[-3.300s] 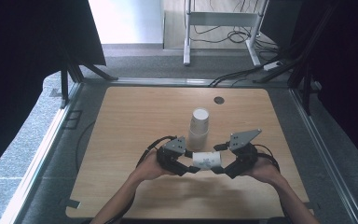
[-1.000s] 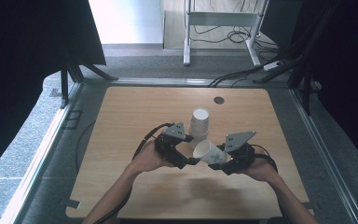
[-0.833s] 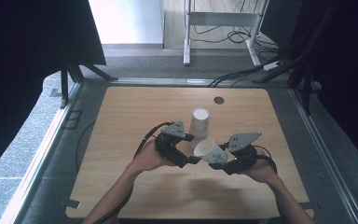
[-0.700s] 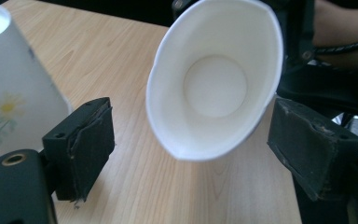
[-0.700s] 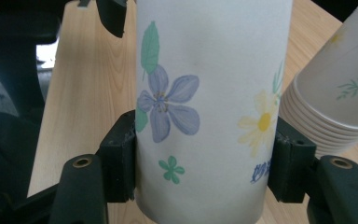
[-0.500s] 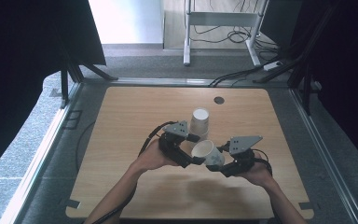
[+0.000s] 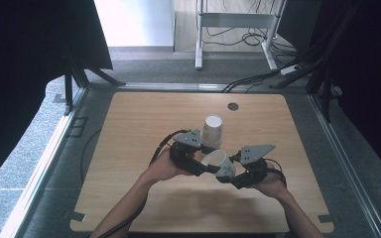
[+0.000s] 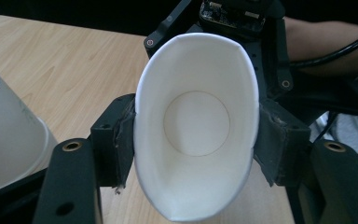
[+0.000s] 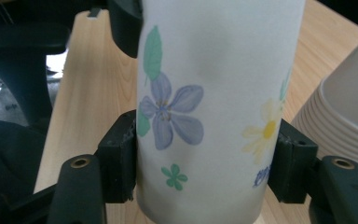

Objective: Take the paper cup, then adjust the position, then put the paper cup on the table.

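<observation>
1. A paper cup (image 7: 219,161) lies on its side in the air above the table (image 7: 129,129), held between the two grippers near the table's front middle. Its open mouth faces the left gripper.
2. In the left gripper view the cup (image 8: 196,126) shows its white inside and round bottom; its rim is squeezed into a tall oval.
3. The left gripper (image 7: 198,167) has just been closing its jaws, and the pads (image 8: 121,140) now press on both sides of the cup near its rim.
4. The right gripper (image 7: 226,174) is clamped on the cup's body. In the right gripper view its pads (image 9: 121,158) grip the cup's wall (image 9: 214,107), which is printed with a purple flower, green leaves and a yellow flower.
5. A stack of cups (image 7: 212,130) stands mouth down on the table just behind the grippers, close to the left one. Its stacked rims (image 9: 340,126) show at the right edge of the right gripper view.
6. A small dark disc (image 7: 233,106) sits in the table near its far edge.
</observation>
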{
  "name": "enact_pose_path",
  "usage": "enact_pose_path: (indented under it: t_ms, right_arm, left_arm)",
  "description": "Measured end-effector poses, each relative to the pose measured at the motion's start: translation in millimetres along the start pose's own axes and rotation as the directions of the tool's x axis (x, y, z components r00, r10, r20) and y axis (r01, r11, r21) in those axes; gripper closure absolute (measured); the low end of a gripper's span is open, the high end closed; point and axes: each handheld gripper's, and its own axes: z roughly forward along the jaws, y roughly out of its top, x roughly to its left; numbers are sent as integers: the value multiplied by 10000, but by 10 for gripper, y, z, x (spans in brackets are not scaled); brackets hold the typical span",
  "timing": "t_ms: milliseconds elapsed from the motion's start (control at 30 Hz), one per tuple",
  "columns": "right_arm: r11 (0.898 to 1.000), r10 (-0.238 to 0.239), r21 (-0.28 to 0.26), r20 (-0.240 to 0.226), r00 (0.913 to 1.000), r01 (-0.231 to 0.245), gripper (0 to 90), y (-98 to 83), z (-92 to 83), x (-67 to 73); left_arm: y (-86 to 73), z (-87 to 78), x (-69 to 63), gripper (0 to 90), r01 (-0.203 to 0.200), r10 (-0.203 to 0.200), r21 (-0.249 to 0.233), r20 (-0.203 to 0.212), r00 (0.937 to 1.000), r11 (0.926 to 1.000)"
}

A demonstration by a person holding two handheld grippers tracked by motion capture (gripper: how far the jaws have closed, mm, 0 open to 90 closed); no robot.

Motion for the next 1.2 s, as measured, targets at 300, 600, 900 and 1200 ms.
enact_pose_path:
  t_ms: [300,600,900,1200]
  right_arm:
    - [9911,639,1081,1241,9902,-775,101,-92,27,-27]
    - [9842,800,1352,2336,9690,-1138,15,-312,-70,-10]
    - [9809,1265,1055,2928,9478,-1636,8,-391,-168,-45]
    - [9779,1396,1044,3203,9370,-1814,8,-451,-182,-48]
  left_arm:
    - [12,-32,-3,374,-182,242,779,-766,9968,9968]
    - [37,-118,34,368,166,161,1883,-1708,9852,9820]
    - [2,-179,83,366,605,77,2758,-2398,9708,9593]
    - [-63,-292,136,365,1120,-95,3240,-3020,9533,9394]
